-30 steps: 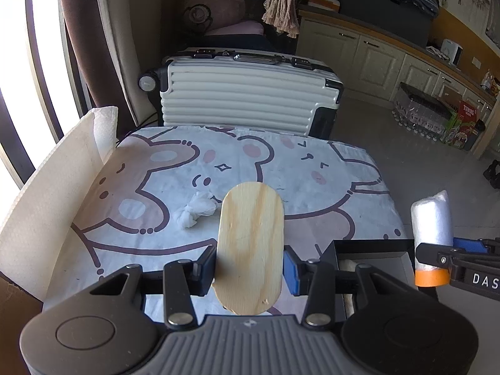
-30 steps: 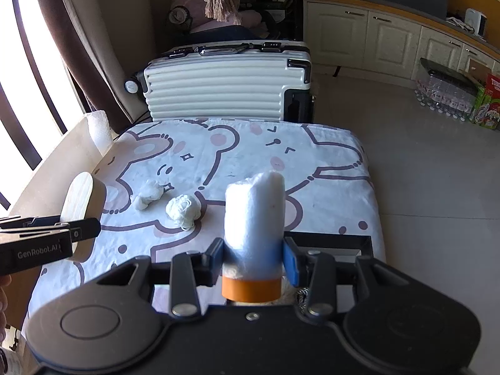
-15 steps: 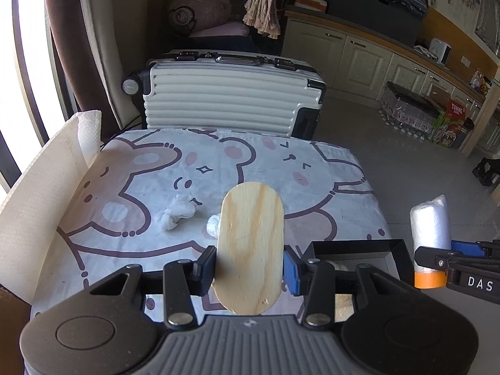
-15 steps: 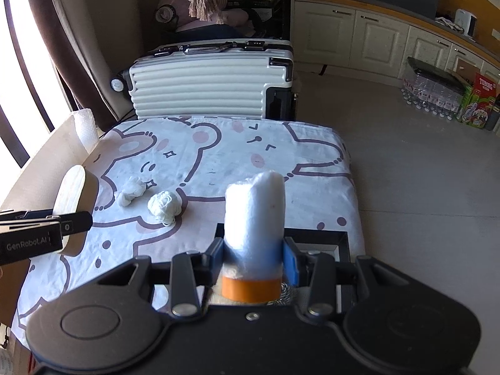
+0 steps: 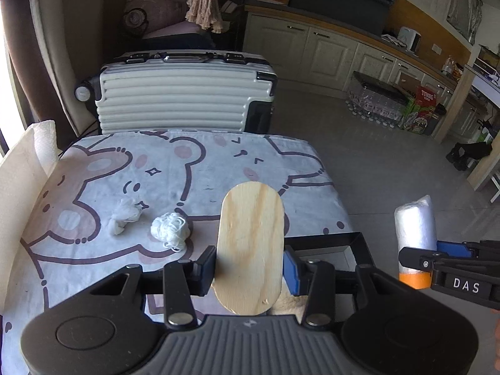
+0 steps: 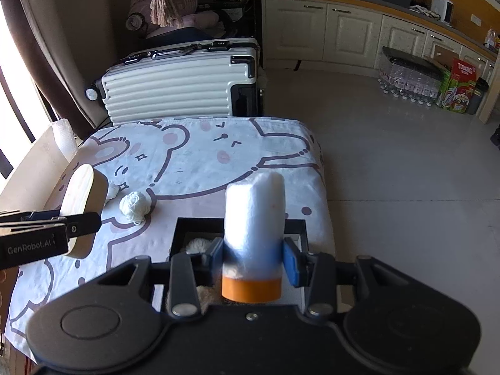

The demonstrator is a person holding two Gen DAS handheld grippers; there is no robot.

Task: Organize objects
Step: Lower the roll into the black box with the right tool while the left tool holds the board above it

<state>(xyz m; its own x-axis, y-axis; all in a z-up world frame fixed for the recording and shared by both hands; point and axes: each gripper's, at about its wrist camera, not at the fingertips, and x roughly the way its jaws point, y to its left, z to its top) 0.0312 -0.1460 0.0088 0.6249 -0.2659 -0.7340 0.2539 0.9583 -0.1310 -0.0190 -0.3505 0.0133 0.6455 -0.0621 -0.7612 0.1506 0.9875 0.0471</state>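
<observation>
Left wrist view first: at the far left of the bear-print surface (image 5: 193, 168) stands a white paper roll (image 5: 43, 143); further in lie a crumpled white wad (image 5: 125, 215) and a ball of white string (image 5: 170, 229), both loose and seemingly not yet sorted. Next comes the left tool (image 5: 250, 265), its pads clamped on the sides of an oval wooden board (image 5: 251, 243) held upright above the surface. Right of it sits a black open box (image 5: 353, 240) at the near right corner, with something pale and fluffy already inside. Furthest right, the right tool (image 6: 253, 257) grips a white plastic-wrapped roll with an orange base (image 6: 254, 228), raised over the box. By my judgement the sorting is partway: one item boxed, two in hand, two waiting. Against the earlier frames, both tools have drifted sideways towards the box, so the wad and string now show further left; both grips are unchanged.
</observation>
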